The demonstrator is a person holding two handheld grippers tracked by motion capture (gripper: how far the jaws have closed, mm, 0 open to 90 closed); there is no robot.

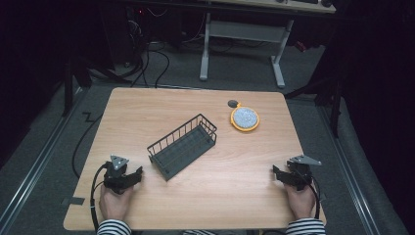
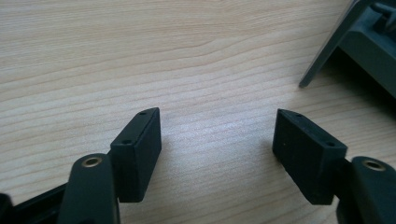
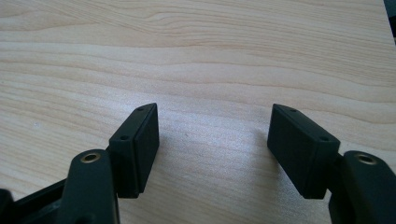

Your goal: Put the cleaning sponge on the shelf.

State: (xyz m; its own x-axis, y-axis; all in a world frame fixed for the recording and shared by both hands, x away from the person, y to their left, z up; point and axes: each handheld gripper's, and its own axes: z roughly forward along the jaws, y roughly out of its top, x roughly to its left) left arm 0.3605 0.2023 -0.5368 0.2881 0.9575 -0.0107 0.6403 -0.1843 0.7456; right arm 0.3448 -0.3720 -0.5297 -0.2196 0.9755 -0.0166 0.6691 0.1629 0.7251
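A dark wire basket (image 1: 183, 145) lies at an angle in the middle of the wooden table (image 1: 147, 105). Behind it to the right rests a round orange-rimmed disc with a speckled grey-white face (image 1: 244, 118). My left gripper (image 1: 137, 175) sits at the near left of the table, held in a hand, pointing toward the basket's near corner (image 2: 355, 42). Its jaws stand open (image 2: 217, 133) over bare wood. My right gripper (image 1: 277, 172) rests at the near right, also open (image 3: 212, 128), with nothing between the pads.
A small dark hole (image 1: 233, 103) marks the tabletop near the far edge, just behind the disc. Beyond the table stand a white-legged desk frame (image 1: 242, 46) and loose cables on the floor. Bare wood lies between the two grippers along the near edge.
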